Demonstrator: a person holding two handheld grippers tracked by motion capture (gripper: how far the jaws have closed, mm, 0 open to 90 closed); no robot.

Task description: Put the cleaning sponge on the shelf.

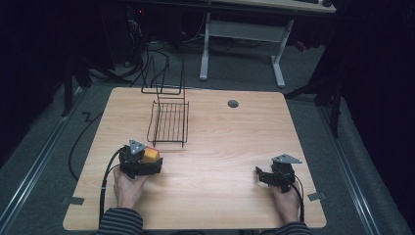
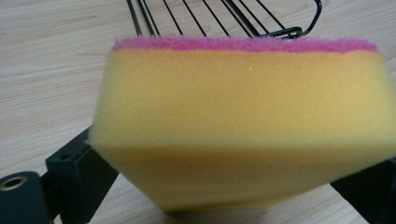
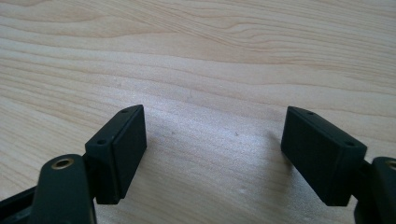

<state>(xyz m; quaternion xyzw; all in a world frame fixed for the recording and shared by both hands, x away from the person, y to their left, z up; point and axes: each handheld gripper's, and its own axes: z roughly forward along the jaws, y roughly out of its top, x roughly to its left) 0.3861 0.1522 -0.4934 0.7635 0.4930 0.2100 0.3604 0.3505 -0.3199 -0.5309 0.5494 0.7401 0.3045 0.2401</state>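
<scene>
Wooden table [image 1: 220,161], light grain, viewed from above. One container on it: a black wire rack [image 1: 168,122], a flat tray of parallel wires with a taller looped frame rising at its far end. The tray holds nothing; bare table shows through the wires. In the left gripper view, the rack's near corner [image 2: 261,18] sits just beyond the sponge.

Left gripper [image 1: 147,159]: at the left-front part of the table, just in front of the rack's near edge, held by the person's left hand [image 1: 128,188]. Jaws are clenched on a sponge [image 1: 150,155], one jaw pressing on each side. In the left gripper view the sponge [image 2: 243,121] is a yellow foam block with a pink scouring layer along its upper edge. It is outside the rack, carried in the jaws; I cannot tell whether its underside touches the table.

Right gripper [image 1: 262,176]: at the right-front part of the table, well apart from the left one, held by the right hand [image 1: 286,200]. In the right gripper view its jaws stand wide apart over bare wood [image 3: 210,140], gripping nothing.

A small grey round cap [image 1: 233,104] is set into the table towards the far right.

Writing: no readable brand, label or text on the sponge, rack, grippers or table.
</scene>
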